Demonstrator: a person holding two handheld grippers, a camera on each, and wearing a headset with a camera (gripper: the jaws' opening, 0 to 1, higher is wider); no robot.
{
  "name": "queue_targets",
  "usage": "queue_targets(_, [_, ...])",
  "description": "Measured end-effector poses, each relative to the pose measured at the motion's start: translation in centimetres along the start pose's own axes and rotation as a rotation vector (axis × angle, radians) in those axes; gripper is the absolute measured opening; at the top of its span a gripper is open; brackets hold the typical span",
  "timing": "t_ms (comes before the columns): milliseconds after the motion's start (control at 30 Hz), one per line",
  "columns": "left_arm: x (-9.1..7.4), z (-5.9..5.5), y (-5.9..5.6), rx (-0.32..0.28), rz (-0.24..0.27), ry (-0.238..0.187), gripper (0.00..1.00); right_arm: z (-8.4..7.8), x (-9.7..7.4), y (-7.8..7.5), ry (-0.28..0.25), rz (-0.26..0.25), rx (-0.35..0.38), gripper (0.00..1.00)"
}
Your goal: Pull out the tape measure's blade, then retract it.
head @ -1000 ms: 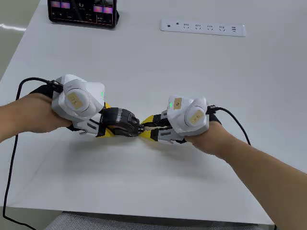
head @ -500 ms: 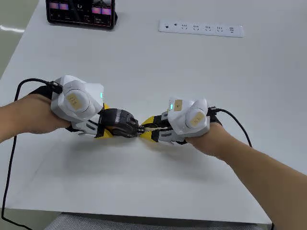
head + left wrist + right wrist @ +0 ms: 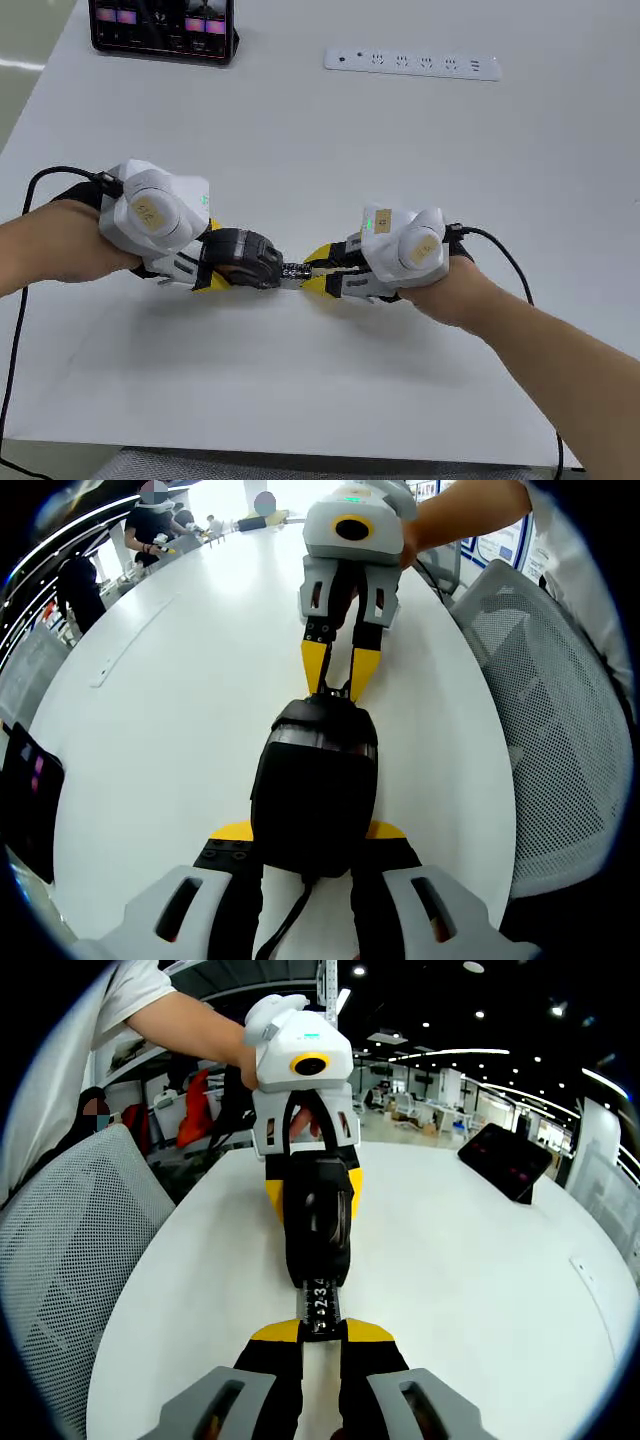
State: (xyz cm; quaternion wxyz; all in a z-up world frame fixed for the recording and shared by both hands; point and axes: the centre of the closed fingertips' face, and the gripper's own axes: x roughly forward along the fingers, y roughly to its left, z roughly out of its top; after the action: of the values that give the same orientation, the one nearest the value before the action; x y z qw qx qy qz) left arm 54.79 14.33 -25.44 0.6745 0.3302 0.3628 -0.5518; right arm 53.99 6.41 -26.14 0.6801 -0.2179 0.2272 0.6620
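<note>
A black tape measure (image 3: 248, 258) sits low over the near part of a white workbench (image 3: 330, 140); the left gripper (image 3: 217, 256) holds it, yellow-tipped jaws closed against both flanks of the rounded case; a short stretch of dark blade (image 3: 320, 1307), its pale numerals reading 2, 3, 4 in the right gripper view, shows at the case mouth; the right gripper (image 3: 313, 270) faces the left one, jaws pinched nearly together on the blade's end.
</note>
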Motion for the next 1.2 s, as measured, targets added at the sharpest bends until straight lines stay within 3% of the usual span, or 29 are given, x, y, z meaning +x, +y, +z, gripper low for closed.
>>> queue_targets(433, [0.0,0.0,-0.1,-0.006,0.002,-0.003,0.29,-1.3,-1.7,-0.3,0.024,-0.008,0.003,0.09])
queue_targets(700, [0.0,0.1,-0.1,-0.016,0.004,-0.007,0.29,-2.6,-3.5,-0.6,0.05,-0.021,0.015,0.09])
queue_targets(1200, [0.1,0.0,-0.1,-0.007,0.001,-0.002,0.29,-3.7,-4.9,-0.6,0.065,-0.035,0.029,0.09])
